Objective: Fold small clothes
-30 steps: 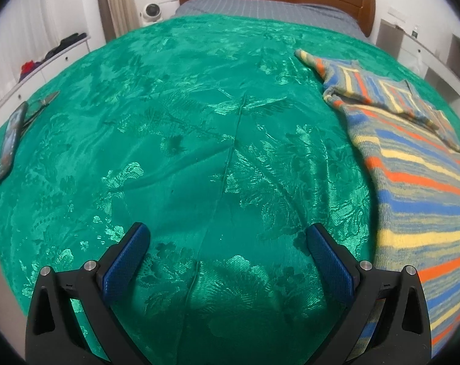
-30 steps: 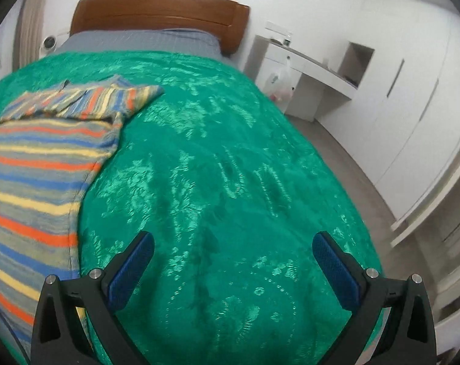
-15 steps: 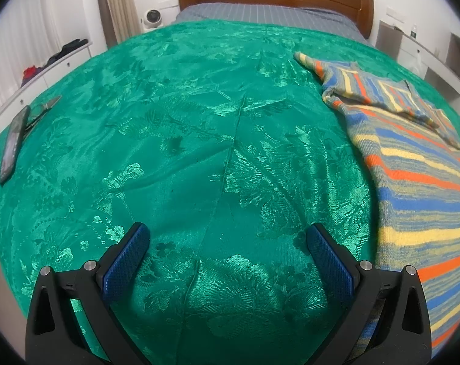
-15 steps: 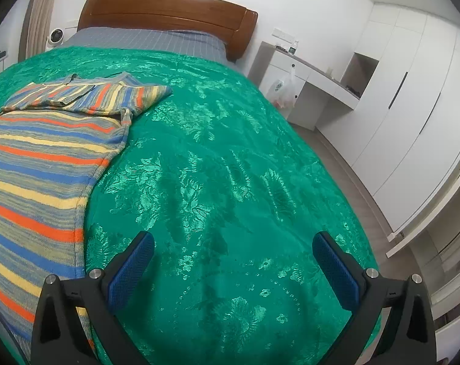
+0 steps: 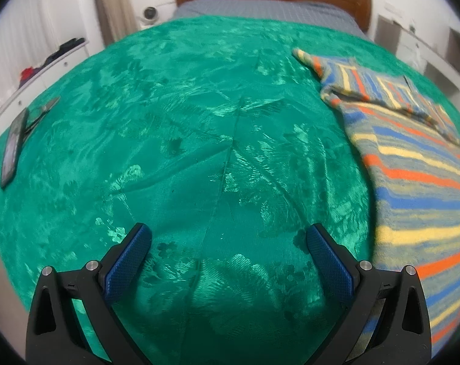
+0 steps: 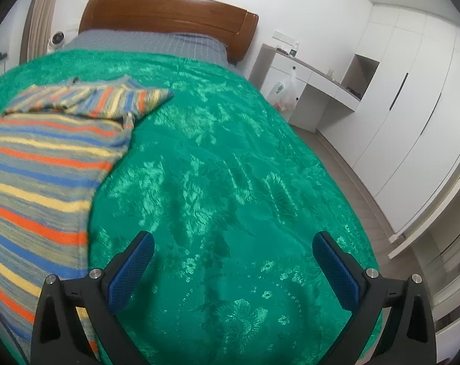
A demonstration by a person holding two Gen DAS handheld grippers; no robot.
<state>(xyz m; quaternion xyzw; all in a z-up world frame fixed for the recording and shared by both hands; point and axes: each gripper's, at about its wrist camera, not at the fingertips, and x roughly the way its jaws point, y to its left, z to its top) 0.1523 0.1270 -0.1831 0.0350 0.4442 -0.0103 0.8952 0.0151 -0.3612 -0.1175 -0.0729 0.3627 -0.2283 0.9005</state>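
A striped knit garment [image 5: 418, 164] in grey, blue, orange and yellow lies flat on the green bedspread [image 5: 199, 140], at the right of the left wrist view and the left of the right wrist view [image 6: 44, 164]. Its far end is folded over with a sleeve pointing outward. My left gripper [image 5: 228, 237] is open and empty above bare bedspread, left of the garment's edge. My right gripper [image 6: 233, 246] is open and empty above the bedspread [image 6: 230, 167], right of the garment's edge.
A phone [image 5: 14, 149] and scissors [image 5: 41, 112] lie at the bed's left edge. A wooden headboard [image 6: 169, 12] stands at the far end. A white desk [image 6: 306, 82] and wardrobes [image 6: 412, 106] stand to the right of the bed.
Both grippers have lifted and tilted up slightly, so the views show more of the room. The garment has not moved. Both grippers stay open.
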